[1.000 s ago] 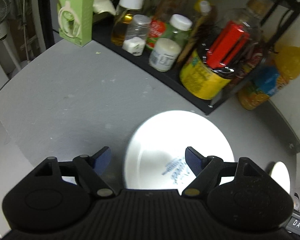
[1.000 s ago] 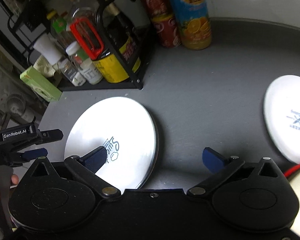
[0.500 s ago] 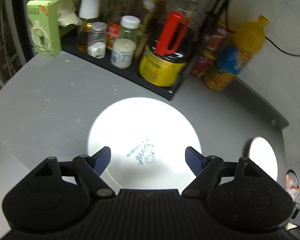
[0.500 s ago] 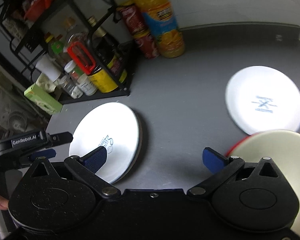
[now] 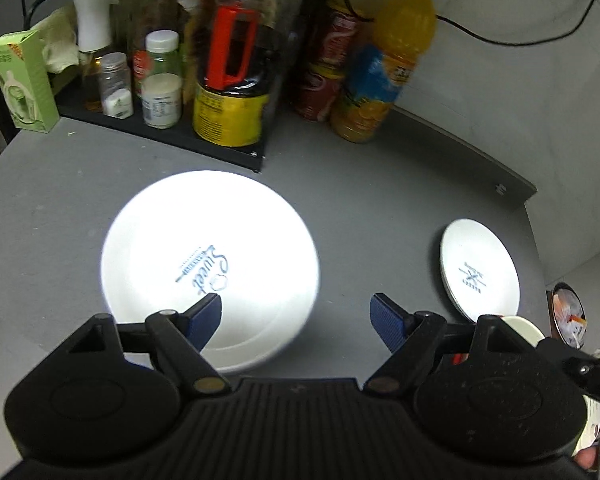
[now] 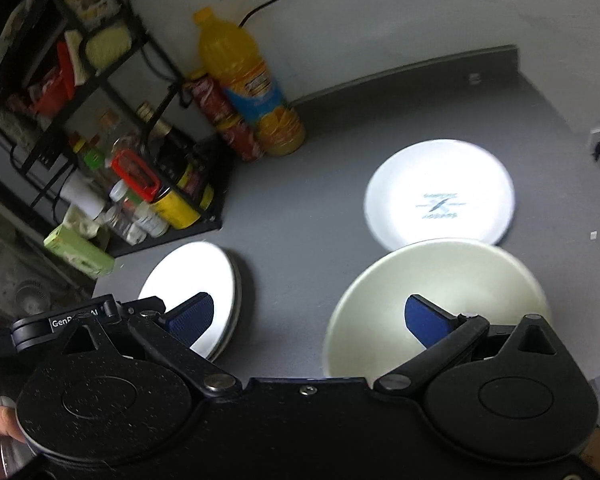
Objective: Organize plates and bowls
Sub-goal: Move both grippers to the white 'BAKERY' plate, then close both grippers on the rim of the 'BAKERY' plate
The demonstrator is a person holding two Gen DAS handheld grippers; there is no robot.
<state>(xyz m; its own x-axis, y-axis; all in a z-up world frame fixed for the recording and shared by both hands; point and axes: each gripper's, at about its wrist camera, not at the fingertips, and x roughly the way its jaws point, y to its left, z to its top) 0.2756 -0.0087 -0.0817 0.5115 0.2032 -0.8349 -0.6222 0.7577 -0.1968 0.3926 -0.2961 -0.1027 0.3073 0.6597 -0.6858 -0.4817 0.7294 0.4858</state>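
Observation:
A large white plate (image 5: 208,268) with blue lettering lies on the grey table; it also shows at the left as the large plate (image 6: 192,284) in the right wrist view. A smaller white plate (image 5: 478,274) with a blue mark lies to the right, seen as the small plate (image 6: 440,196) too. A cream bowl (image 6: 436,304) sits just in front of the small plate. My left gripper (image 5: 296,322) is open above the large plate's near right edge, holding nothing. My right gripper (image 6: 308,318) is open, with its right finger over the bowl.
A black rack (image 5: 172,132) with jars, bottles and a red-handled jug stands at the back left. A green carton (image 5: 22,80), red cans (image 5: 328,76) and an orange juice bottle (image 5: 388,68) line the wall. The table edge (image 5: 516,188) curves at the right.
Both grippers have pulled back and up, so more of the table shows. The left view has swung right, bringing the small plate in. The cream bowl has come into the right view.

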